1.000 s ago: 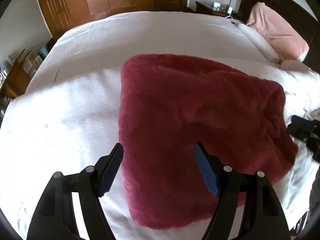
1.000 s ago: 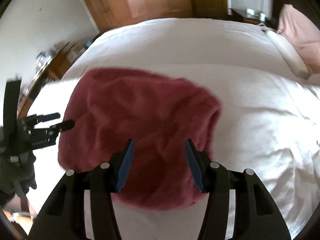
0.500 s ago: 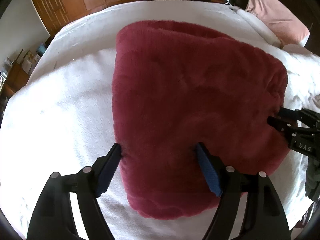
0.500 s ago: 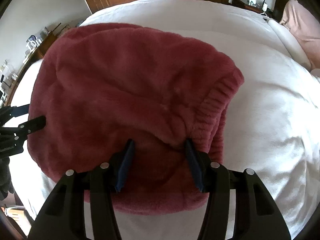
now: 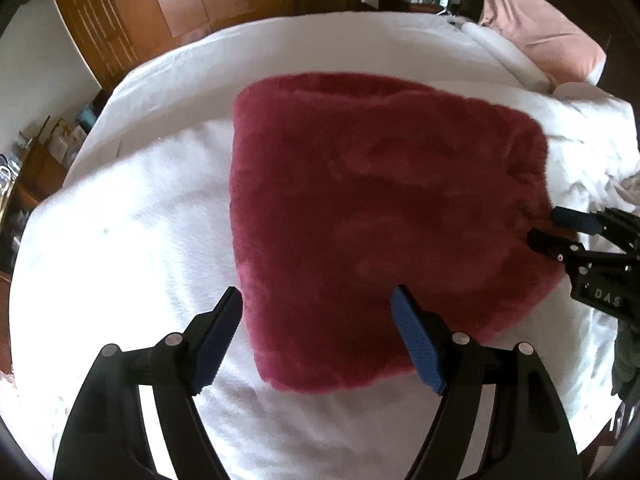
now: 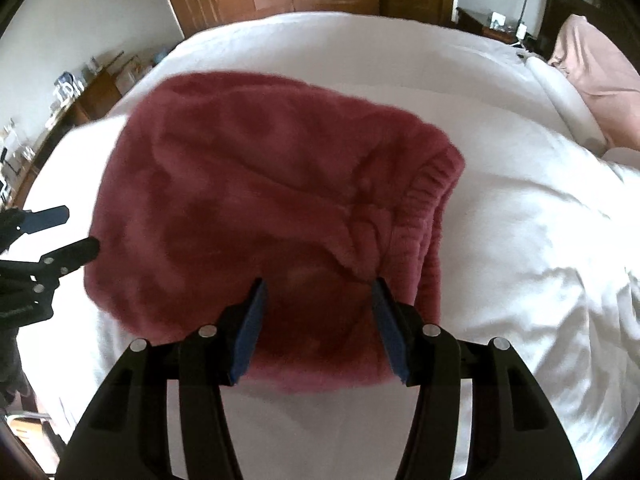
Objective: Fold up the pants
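Folded red pants on white bed w/ pink pillow, wood wardrobe behind; both hand-held grippers spread apart.

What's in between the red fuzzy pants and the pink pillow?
Only white bedding, seen in the left wrist view, lies between the folded pants and the pink pillow.

White bed w/ folded red pants, pink pillow.
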